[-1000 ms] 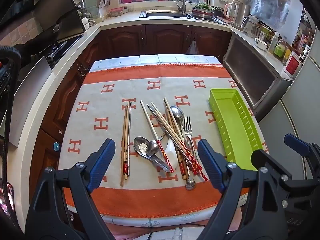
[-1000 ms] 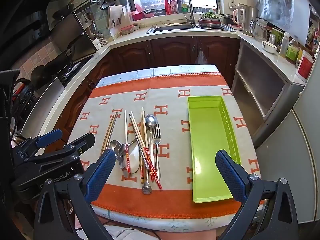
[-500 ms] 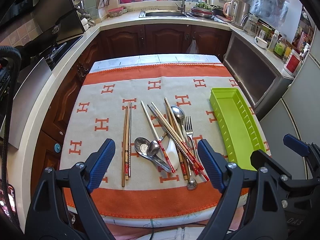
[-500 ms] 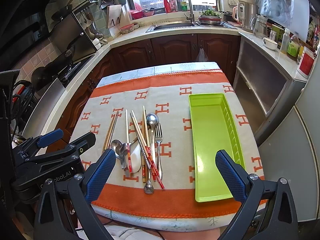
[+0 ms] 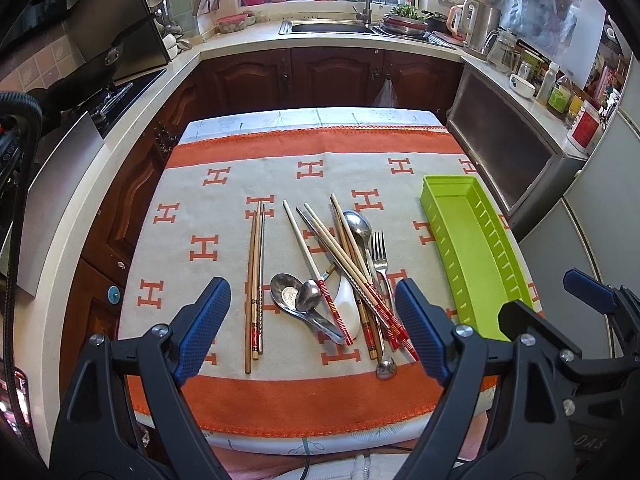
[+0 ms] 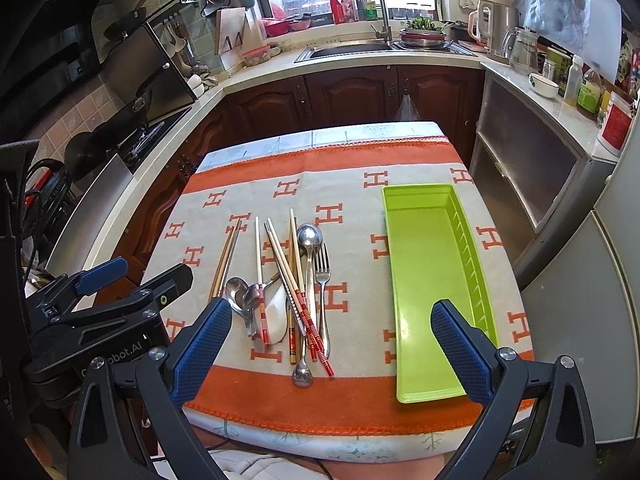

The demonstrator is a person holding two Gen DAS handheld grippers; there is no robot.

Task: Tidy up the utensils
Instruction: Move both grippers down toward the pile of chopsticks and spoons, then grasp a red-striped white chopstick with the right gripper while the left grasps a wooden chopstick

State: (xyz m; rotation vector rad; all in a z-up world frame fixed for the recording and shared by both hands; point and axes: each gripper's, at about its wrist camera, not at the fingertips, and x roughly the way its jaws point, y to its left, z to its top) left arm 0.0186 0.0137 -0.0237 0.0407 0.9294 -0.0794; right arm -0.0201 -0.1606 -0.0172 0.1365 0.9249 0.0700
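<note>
Both sets of tongs hang above the near edge of the tabletop, and both are spread wide with nothing between the blue pads: the left tongs frame the utensil pile, the right tongs sit over the gap between pile and tray.

The utensils lie in a loose heap at the centre of the cloth. A pair of plain wooden chopsticks lies straight and apart on the left side. Just right of them, two metal spoons overlap bowl on bowl, and a white ceramic spoon lies beside them. Several pale chopsticks with red-banded ends cross over the heap at a slant. A long steel spoon lies lengthwise through the heap, bowl away from the camera, and a fork lies close beside it, tines pointing away.

The green tray sits on the right side of the cloth, long and narrow, with ribbed slots down its right wall, well apart from the heap.

The cloth is cream with orange H marks and broad orange bands at the near and far ends. Behind stands a kitchen: dark wood cabinets, a sink with a curved tap under a bright window, and a kettle on the right-hand counter.
</note>
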